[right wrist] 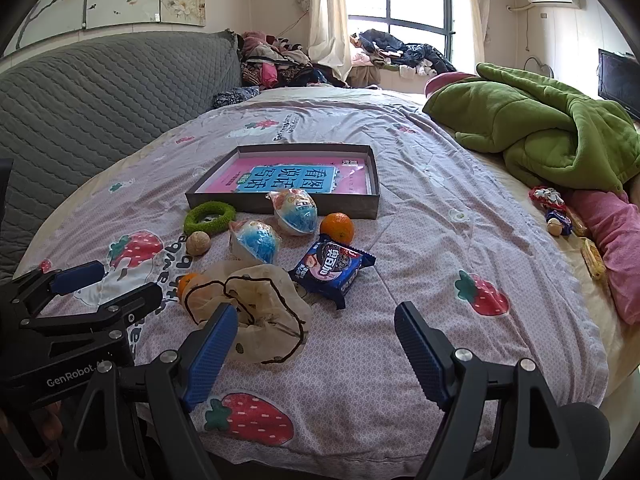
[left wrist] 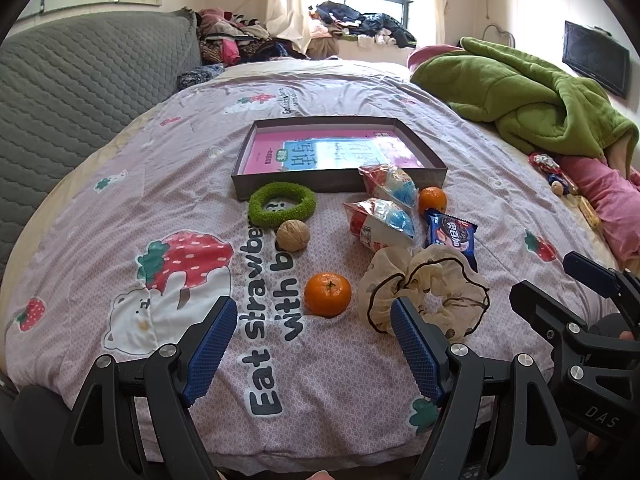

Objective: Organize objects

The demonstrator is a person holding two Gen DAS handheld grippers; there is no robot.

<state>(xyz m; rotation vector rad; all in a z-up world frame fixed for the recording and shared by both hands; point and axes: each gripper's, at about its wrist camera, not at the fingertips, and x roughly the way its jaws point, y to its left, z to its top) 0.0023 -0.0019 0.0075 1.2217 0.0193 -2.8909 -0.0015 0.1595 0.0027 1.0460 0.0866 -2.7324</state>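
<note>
A shallow grey box [left wrist: 338, 185] [right wrist: 280, 203] with a pink book inside lies mid-bed. In front of it lie a green fuzzy ring [left wrist: 282, 204] [right wrist: 209, 217], a walnut [left wrist: 293, 235] [right wrist: 199, 243], two oranges [left wrist: 327, 294] [left wrist: 432, 200] [right wrist: 337, 226], two wrapped toy eggs [left wrist: 384, 222] [left wrist: 390, 184] [right wrist: 256, 240] [right wrist: 294, 211], a blue cookie packet [left wrist: 452, 236] [right wrist: 332, 272] and a cream scrunchie [left wrist: 428, 292] [right wrist: 256, 312]. My left gripper [left wrist: 312, 356] is open and empty, just short of the near orange. My right gripper [right wrist: 316, 356] is open and empty, right of the scrunchie.
A green blanket [left wrist: 528, 96] and pink bedding [left wrist: 612, 196] with small snacks [left wrist: 556, 176] lie at the right. A grey quilted headboard [left wrist: 80, 80] is on the left. Clothes pile [left wrist: 360, 28] by the window.
</note>
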